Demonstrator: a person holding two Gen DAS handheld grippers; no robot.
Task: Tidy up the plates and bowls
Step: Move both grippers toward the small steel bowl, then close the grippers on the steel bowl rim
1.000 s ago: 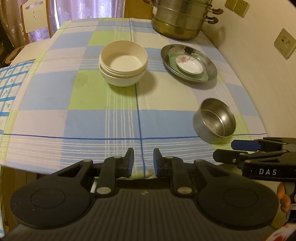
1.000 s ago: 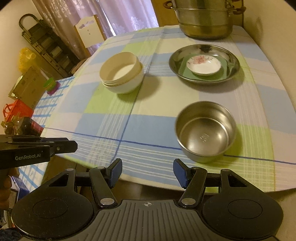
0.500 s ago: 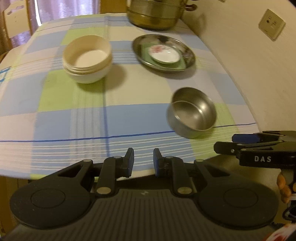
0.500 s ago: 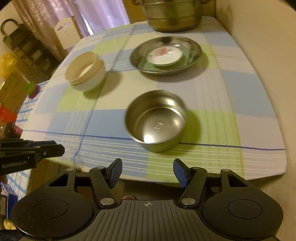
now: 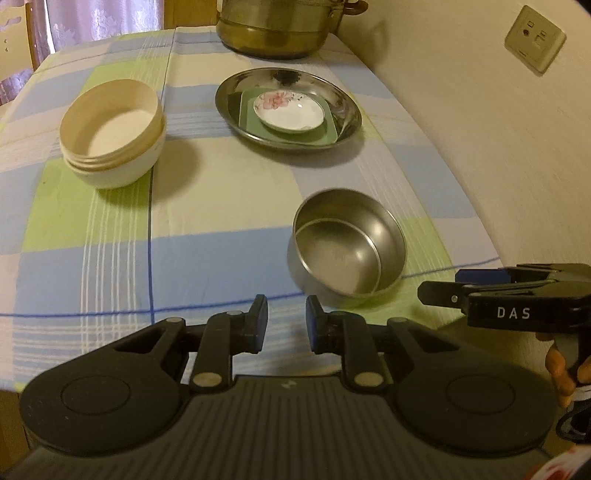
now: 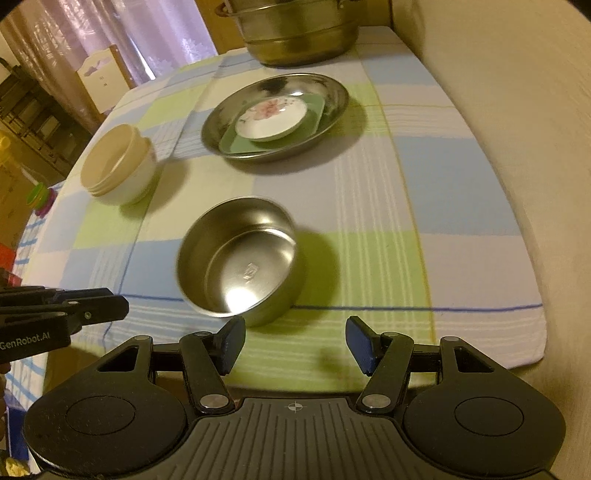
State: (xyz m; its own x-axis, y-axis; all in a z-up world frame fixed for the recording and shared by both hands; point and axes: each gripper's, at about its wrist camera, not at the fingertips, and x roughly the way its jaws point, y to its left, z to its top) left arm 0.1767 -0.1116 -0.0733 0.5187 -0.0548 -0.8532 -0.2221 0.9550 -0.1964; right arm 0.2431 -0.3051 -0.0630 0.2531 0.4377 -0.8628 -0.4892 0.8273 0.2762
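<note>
Landmark: small round stainless-steel bowl (image 5: 347,245), alone near the front edge of the checked-cloth table (image 5: 92,229).
Left of it: nested cream plastic bowls (image 5: 112,129), already stacked.
Behind it: wide steel plate (image 5: 288,107) holding green square dish (image 5: 325,127) and white flowered saucer (image 5: 290,110), likely gathered by kind.
Left gripper (image 5: 283,325): fingers narrowly apart, empty.
Right gripper (image 6: 295,345): fingers wide apart, empty, likely lining up on the steel bowl.
Left view only: wall socket (image 5: 535,35).
Right view only: dark shelving (image 6: 29,110).

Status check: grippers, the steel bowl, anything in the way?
Left gripper and right gripper open, empty. Steel bowl upright on tablecloth, nearest the right gripper. Path clear.
</note>
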